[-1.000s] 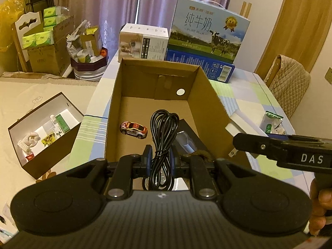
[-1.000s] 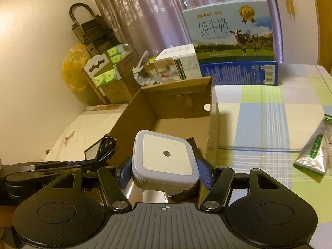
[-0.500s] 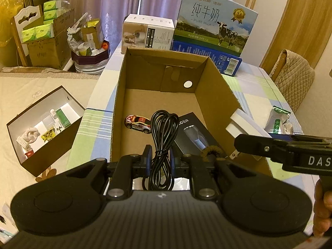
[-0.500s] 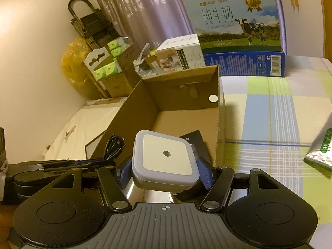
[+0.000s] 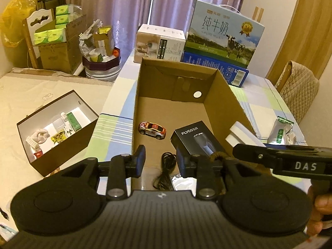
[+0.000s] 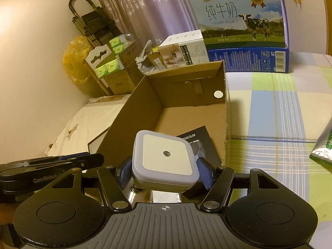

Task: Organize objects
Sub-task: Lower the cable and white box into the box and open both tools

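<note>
Left wrist view, nearest first: the left gripper (image 5: 160, 160) has its fingers spread with nothing between them, and the black cable (image 5: 165, 171) lies coiled on the floor of the cardboard box (image 5: 134, 112) just beneath, apparently dropped there for sorting. Beyond it in the box rest a black razor carton (image 5: 194, 139) and a toy car (image 5: 152, 130). Alongside, the right gripper (image 6: 165, 172) pinches a white square night light (image 6: 165, 159) by its sides, held level over the box's near end, probably so it can be set down beside the carton. The box's right wall stands between it and the desk (image 6: 276, 114). Farther back, a milk case (image 5: 223, 35) lines the desk's far edge.
</note>
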Action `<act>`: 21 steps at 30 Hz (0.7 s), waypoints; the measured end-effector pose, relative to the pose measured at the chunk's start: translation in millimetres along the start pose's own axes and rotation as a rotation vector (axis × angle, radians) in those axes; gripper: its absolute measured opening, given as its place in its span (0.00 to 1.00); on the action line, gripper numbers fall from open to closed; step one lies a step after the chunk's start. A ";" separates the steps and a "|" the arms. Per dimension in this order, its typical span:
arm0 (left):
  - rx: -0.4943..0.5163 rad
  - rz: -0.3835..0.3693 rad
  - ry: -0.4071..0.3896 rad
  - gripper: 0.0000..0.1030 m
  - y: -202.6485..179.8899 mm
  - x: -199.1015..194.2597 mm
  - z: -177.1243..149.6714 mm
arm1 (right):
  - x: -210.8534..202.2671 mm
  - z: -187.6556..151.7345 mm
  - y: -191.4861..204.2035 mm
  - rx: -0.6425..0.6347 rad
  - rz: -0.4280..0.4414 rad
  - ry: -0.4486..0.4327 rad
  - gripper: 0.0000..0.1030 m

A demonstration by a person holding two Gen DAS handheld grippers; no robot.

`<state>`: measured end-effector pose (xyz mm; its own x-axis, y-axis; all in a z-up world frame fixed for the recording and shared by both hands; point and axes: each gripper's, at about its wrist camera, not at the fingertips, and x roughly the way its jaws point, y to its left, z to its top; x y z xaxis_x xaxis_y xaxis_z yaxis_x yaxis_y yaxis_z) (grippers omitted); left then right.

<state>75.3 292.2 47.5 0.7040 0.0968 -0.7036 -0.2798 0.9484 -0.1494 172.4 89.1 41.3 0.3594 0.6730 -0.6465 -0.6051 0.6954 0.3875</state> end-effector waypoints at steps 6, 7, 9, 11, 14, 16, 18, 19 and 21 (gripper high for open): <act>-0.013 0.001 0.001 0.26 3.9 -4.9 -3.4 | 2.3 -1.8 3.2 0.005 0.005 0.008 0.61; -0.016 0.001 0.003 0.26 4.3 -4.8 -3.9 | 2.7 -2.1 3.3 0.009 0.006 0.009 0.61; -0.018 0.002 0.004 0.26 5.1 -4.8 -5.1 | 4.7 -1.8 2.9 0.017 0.011 0.013 0.61; -0.020 0.001 0.006 0.26 5.5 -4.6 -6.0 | 7.1 -1.4 2.5 0.028 0.020 0.017 0.61; -0.025 0.002 0.008 0.26 6.3 -4.0 -6.8 | 9.9 -1.3 1.6 0.044 0.033 -0.004 0.62; -0.027 0.001 0.011 0.26 6.7 -3.8 -7.6 | 8.0 -1.3 2.5 0.031 0.025 -0.028 0.62; -0.028 0.004 0.014 0.26 6.5 -4.3 -9.4 | 4.0 -2.0 1.4 0.033 0.028 -0.043 0.63; -0.031 0.004 0.015 0.26 6.5 -4.9 -10.4 | 1.6 -2.7 0.4 0.037 0.025 -0.047 0.63; -0.045 0.005 0.014 0.28 6.7 -7.3 -13.2 | -5.8 -5.7 -2.7 0.041 0.007 -0.059 0.63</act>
<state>59.7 293.9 42.4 0.6932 0.0974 -0.7141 -0.3126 0.9334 -0.1761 168.0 81.9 40.3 0.3970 0.6910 -0.6041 -0.5787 0.6993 0.4196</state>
